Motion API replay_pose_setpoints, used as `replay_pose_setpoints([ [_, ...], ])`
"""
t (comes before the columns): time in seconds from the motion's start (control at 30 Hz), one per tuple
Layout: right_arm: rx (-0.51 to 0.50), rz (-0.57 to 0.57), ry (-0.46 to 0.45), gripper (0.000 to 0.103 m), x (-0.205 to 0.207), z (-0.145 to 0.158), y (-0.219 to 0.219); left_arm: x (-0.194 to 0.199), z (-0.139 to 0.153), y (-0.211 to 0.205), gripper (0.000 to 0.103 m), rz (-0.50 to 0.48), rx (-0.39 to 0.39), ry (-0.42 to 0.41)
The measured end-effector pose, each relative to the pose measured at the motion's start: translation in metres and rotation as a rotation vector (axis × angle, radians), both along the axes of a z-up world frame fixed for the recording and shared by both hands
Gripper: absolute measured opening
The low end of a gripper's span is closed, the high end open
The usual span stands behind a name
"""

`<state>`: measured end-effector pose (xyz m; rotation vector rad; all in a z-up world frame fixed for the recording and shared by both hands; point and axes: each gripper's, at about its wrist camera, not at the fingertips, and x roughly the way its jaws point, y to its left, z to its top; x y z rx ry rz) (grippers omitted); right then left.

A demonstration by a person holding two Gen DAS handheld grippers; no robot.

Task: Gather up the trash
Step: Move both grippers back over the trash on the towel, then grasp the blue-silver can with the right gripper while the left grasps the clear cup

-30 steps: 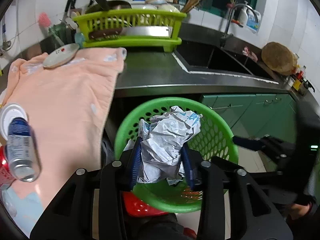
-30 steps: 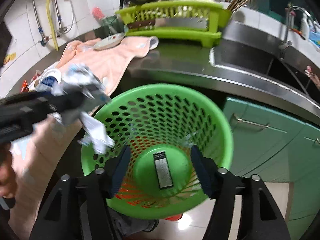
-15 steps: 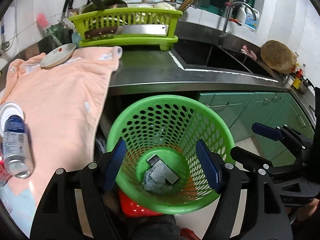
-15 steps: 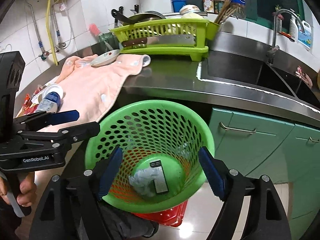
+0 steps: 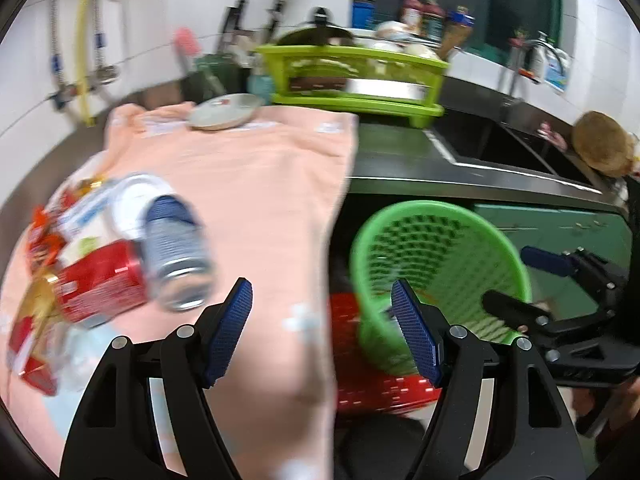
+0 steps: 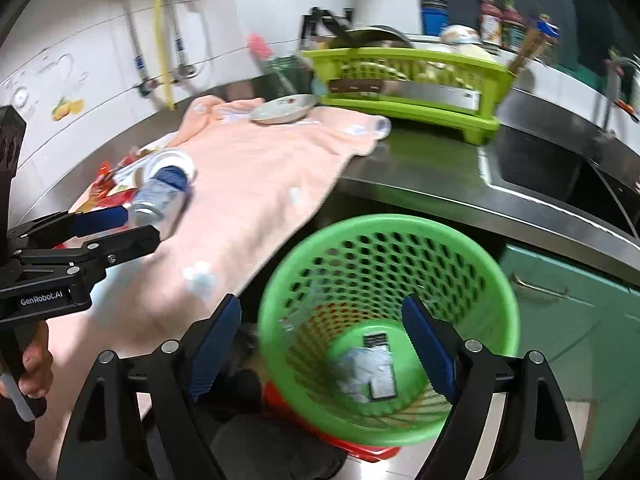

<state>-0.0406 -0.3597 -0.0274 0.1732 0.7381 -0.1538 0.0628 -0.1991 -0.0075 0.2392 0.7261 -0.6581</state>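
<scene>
A green perforated trash basket [image 6: 492, 280] stands below the counter edge, holding a crumpled white paper [image 6: 360, 368] and a small dark card [image 6: 382, 384]. My right gripper [image 6: 324, 348] is open and empty above it. My left gripper [image 5: 322, 328] is open and empty over the peach towel [image 5: 256, 184], to the right of a blue and silver can [image 5: 176, 252], a red can [image 5: 100, 280] and wrappers [image 5: 40, 236]. The left gripper [image 6: 116, 228] also shows in the right wrist view, next to the blue and silver can [image 6: 160, 196]. The basket shows in the left view [image 5: 440, 240].
A lime dish rack [image 5: 352, 80] with dishes stands at the back of the steel counter [image 5: 400, 160]. A small plate [image 5: 224, 114] lies on the towel. A sink [image 5: 500, 148] is to the right, green cabinets [image 6: 580, 320] below. A red stool [image 5: 380, 388] is under the basket.
The crumpled paper left my left gripper and dropped into the basket. My left gripper then swung left from above the basket toward the cans on the towel. The right gripper shifted slightly.
</scene>
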Motion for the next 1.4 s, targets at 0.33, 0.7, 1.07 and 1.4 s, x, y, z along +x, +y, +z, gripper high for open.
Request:
replay_pose_setpoints([
  [0.33,0.005,0.123,-0.012,0.084,0.029,0.007,0.051,0.020,0.000,0.106,0.072,0.165,0.051,-0.041],
  [0.7,0.004,0.214,0.014,0.084,0.057,0.007,0.093,0.047,-0.019,0.168,0.072,0.142,0.151,-0.046],
  [1.07,0.037,0.276,0.079,0.084,0.106,0.003,0.113,0.072,-0.039,0.174,0.072,0.035,0.236,-0.035],
  [1.4,0.128,0.314,0.133,0.084,0.177,0.006,0.126,0.078,-0.048,0.168,0.071,-0.006,0.264,-0.040],
])
